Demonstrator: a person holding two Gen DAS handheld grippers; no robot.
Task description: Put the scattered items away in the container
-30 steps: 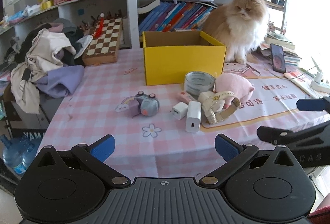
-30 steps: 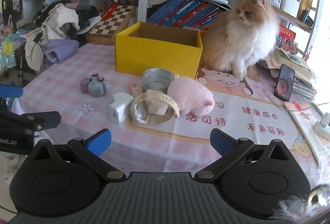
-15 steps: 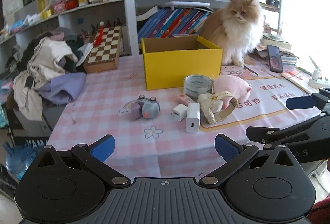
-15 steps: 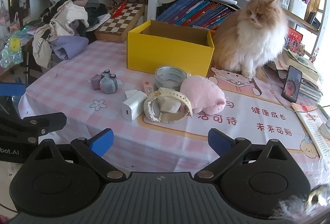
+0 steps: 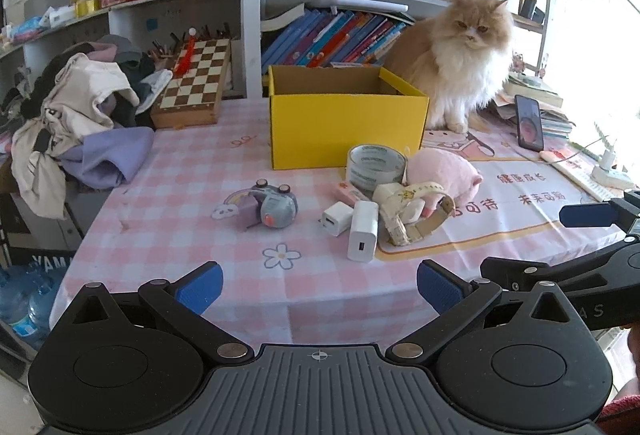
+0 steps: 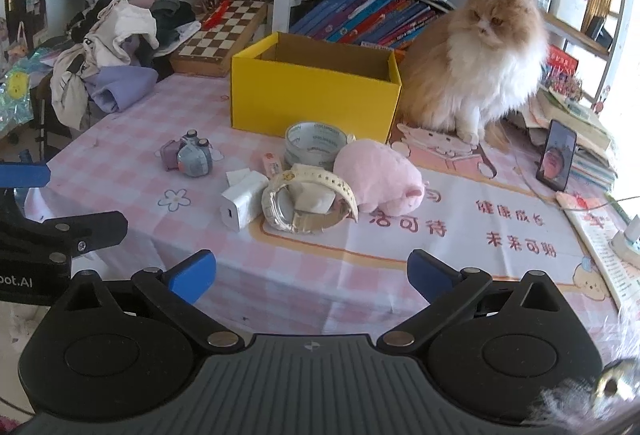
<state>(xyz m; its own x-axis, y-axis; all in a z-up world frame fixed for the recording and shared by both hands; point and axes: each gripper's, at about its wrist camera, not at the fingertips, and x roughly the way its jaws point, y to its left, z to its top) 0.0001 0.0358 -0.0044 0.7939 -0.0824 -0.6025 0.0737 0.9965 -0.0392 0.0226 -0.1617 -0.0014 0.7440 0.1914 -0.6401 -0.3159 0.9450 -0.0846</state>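
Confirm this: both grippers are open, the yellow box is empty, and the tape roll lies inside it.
Not quite. The tape roll lies on the tablecloth in front of the yellow box, as the left wrist view shows. The left gripper and right gripper are open.

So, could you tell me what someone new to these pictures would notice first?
Most likely the fluffy orange-and-white cat sitting on the table just right of the open yellow box, in front of the bookshelf. Next comes the clutter in front of the box: a tape roll, a pink plush pig, a watch and white chargers. Both grippers hang open at the near edge.
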